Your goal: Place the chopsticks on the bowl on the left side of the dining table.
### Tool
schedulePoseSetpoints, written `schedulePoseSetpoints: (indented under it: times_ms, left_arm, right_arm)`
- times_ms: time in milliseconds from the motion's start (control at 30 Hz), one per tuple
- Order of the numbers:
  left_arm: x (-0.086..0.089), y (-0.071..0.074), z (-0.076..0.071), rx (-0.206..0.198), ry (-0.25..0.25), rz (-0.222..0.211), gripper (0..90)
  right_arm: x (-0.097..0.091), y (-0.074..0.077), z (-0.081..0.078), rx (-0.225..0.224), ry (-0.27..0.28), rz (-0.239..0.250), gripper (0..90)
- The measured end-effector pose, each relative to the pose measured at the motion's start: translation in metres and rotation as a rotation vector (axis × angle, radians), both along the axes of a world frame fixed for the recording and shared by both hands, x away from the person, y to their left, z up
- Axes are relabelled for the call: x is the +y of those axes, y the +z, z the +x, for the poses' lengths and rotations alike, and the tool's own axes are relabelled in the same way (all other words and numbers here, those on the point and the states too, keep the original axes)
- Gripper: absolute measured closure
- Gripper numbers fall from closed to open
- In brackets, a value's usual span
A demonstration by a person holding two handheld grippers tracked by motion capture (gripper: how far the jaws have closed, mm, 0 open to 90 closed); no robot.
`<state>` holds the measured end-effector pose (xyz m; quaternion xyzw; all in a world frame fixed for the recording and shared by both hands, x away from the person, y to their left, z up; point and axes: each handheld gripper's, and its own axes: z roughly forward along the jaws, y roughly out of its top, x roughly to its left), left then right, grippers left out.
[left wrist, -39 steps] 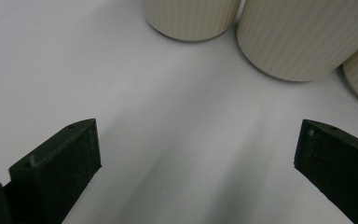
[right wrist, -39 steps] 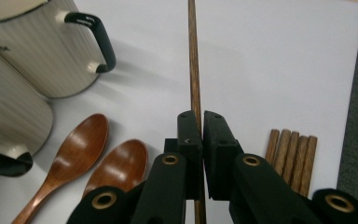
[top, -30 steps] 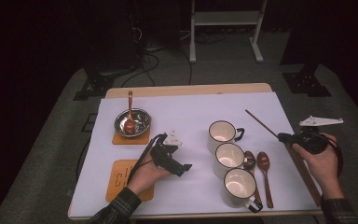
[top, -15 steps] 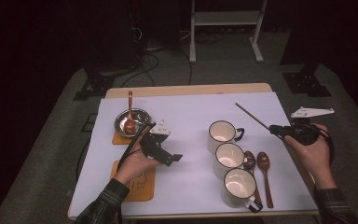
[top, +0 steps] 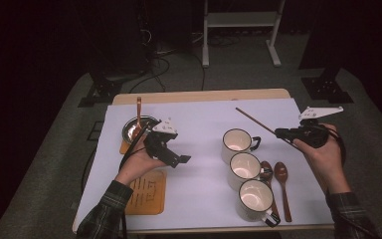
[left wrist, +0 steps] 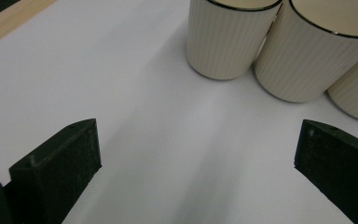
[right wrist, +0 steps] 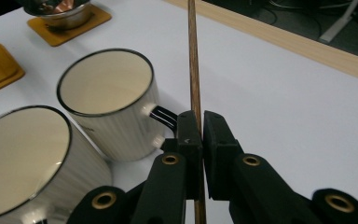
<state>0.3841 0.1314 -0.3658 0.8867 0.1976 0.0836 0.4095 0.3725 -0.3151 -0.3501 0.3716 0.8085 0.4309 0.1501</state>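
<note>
1. Table (top: 199, 124): white top with a wooden far edge, bearing all the items.
2. Three cream ribbed mugs (top: 244, 166): set in a close diagonal row right of centre; the farthest mug (right wrist: 109, 100) has a dark handle.
3. Left tongs (left wrist: 196, 158): held above the bare white top left of the mugs, the jaws wide apart with nothing between them.
4. Right tongs (right wrist: 200, 135): held above the table's right side, the jaws clamped on the stick.
5. Stick (top: 254, 121): thin, brown, raised off the table, slanting from the right tongs toward the far edge.
6. Metal bowl (top: 135, 130): on an orange coaster at far left, holding a wooden spoon.
7. Orange card (top: 146, 191): flat near the left forearm.
8. Two wooden spoons (top: 281, 179): lying just right of the mugs.
</note>
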Motion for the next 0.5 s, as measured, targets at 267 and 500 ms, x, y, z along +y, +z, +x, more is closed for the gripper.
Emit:
schedulePoseSetpoints:
  times_ms: [267, 500]
  left_arm:
    - [-0.001, 0.004, -0.001, -0.012, -0.023, -0.005, 0.0]
    - [-0.001, 0.009, -0.006, -0.027, -0.033, -0.012, 0.0]
  right_arm:
    - [0.023, 0.005, 0.006, -0.004, 0.08, -0.003, 85.3]
    - [0.045, 0.004, 0.01, -0.009, 0.174, -0.008, 85.3]
